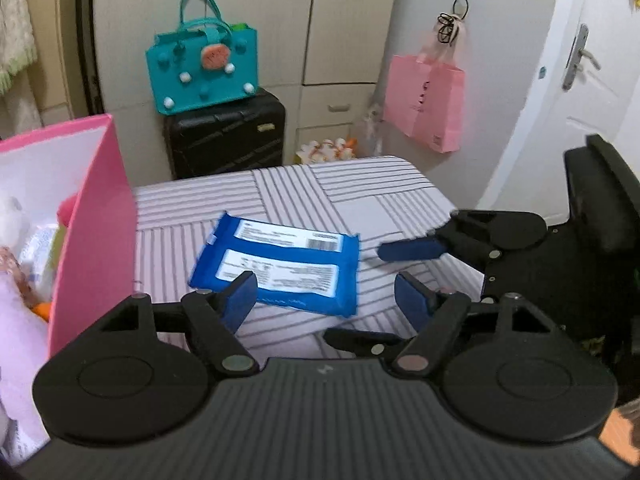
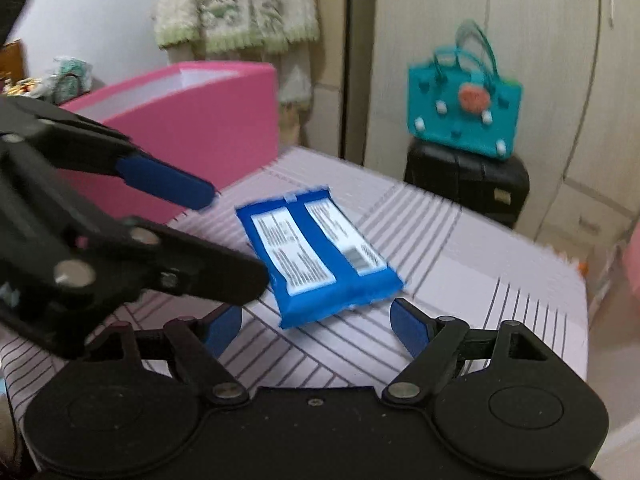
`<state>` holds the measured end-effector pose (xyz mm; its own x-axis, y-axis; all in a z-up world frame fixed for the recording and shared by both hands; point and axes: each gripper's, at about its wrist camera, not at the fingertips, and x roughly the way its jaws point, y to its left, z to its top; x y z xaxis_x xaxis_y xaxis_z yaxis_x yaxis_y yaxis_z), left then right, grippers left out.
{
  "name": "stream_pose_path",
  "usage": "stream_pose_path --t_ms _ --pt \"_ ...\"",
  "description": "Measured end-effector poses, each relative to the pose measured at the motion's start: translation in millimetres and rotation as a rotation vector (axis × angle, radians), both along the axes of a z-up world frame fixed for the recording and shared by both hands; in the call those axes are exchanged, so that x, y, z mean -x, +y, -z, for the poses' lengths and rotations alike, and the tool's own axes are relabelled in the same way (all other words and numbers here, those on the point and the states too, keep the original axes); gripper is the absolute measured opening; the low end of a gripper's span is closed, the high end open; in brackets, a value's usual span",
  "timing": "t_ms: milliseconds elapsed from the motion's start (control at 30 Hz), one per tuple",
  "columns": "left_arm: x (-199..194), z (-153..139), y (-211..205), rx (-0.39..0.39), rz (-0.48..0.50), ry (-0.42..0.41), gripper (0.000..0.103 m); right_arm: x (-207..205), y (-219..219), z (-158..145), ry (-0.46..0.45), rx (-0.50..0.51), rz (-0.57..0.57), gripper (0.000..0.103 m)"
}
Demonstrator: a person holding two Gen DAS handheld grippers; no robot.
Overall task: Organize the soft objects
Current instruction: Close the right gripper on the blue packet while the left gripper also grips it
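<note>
A blue wipes pack (image 1: 280,264) lies flat, label side up, on the striped tabletop (image 1: 360,188). My left gripper (image 1: 326,296) is open just in front of the pack's near edge, and its left pad overlaps the pack's near corner in the picture. A blue-padded finger (image 1: 408,250) of my right gripper reaches in from the right, close to the pack's right end. In the right wrist view the pack (image 2: 316,256) lies just beyond my open right gripper (image 2: 316,326). The left gripper's fingers (image 2: 168,182) hang over the pack's left side there.
An open pink box (image 1: 96,220) with several soft items stands at the table's left edge, also the pink box (image 2: 200,120). Behind the table a teal handbag (image 1: 202,68) sits on a black suitcase (image 1: 228,136). A pink paper bag (image 1: 426,100) hangs on the wall. A black chair (image 1: 600,208) is at the right.
</note>
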<state>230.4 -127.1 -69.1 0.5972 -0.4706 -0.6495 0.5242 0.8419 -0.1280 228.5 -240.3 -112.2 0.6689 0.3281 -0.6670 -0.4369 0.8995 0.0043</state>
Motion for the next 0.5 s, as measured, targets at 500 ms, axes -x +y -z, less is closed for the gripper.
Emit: stream_pose_path --t_ms 500 --pt "-38 17 -1 0.013 -0.119 0.064 0.078 -21 -32 5 -0.053 0.055 0.074 0.080"
